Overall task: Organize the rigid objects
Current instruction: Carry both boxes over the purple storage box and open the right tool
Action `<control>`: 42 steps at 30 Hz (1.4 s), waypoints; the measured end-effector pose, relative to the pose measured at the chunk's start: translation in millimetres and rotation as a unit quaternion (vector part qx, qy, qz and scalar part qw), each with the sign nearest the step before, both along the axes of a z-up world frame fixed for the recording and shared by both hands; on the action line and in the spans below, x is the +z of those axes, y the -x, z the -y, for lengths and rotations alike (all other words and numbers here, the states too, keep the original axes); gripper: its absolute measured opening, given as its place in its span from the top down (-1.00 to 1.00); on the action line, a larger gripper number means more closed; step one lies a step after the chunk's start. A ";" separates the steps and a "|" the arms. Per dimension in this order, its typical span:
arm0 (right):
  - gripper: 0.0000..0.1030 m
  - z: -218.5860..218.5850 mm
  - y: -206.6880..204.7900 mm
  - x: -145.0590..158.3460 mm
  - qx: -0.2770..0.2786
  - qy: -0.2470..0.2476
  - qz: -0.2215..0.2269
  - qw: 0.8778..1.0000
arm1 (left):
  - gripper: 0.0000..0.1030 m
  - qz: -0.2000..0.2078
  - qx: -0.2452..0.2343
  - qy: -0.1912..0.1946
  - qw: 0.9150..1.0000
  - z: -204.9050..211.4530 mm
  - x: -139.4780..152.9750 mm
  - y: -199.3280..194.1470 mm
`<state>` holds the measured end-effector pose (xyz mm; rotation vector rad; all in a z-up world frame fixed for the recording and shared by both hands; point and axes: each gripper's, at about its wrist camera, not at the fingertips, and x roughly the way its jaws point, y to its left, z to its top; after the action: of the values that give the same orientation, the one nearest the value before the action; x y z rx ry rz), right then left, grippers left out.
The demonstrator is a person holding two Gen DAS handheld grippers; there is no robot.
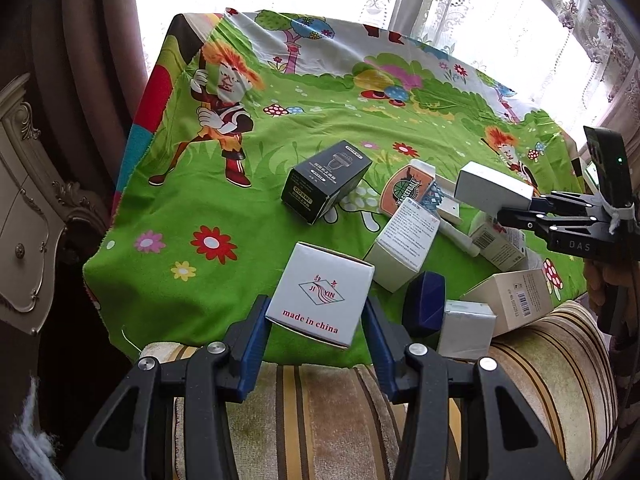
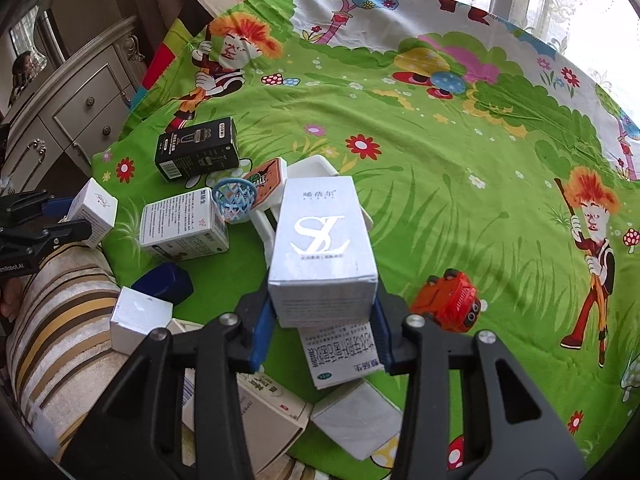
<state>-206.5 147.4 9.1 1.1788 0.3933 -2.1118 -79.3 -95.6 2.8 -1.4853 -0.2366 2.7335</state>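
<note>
My left gripper (image 1: 316,316) is shut on a white "JI XIN made in china" box (image 1: 320,300), held above the near edge of the green cartoon cloth (image 1: 192,216). It also shows in the right wrist view (image 2: 94,212). My right gripper (image 2: 322,320) is shut on a tall silver "SL" box (image 2: 324,248), held above a pile of boxes. In the left wrist view the right gripper (image 1: 520,208) holds that box (image 1: 492,188) at the right.
A black box (image 1: 326,180), a toy basketball hoop (image 2: 236,200), a white printed box (image 2: 184,228), a dark blue case (image 2: 166,282), several small white boxes and a red toy car (image 2: 448,300) lie on the cloth. A striped sofa arm (image 1: 320,400) is in front; a cabinet (image 2: 72,112) stands at the left.
</note>
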 end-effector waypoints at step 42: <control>0.11 -191.1 -166.0 54.2 -0.210 0.028 -0.077 0.974 | 0.09 -0.049 -0.166 -0.052 0.984 -201.7 44.5 -43.2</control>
<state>-40.5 338.5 63.3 1.1451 0.1591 -2.5712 -36.1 106.1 47.3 -1.2335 -0.1144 2.4786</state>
